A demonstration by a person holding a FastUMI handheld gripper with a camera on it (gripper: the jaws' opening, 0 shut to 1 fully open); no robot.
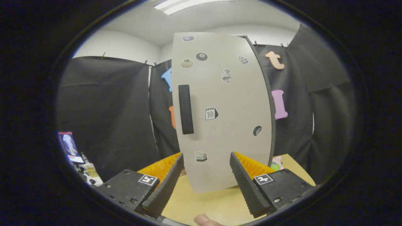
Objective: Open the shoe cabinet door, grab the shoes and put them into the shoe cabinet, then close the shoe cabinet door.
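The shoe cabinet door [226, 110] stands just ahead of the gripper [205, 185], whose fingers are spread wide and hold nothing. Its dark handle [186, 109] sits beyond the left finger, within reach. The cabinet rests on the worktop [216, 204].

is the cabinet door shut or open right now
Cannot tell for sure. The door faces the open gripper, its black handle ungrasped; a dark edge lines its far side, and no cabinet interior is visible.
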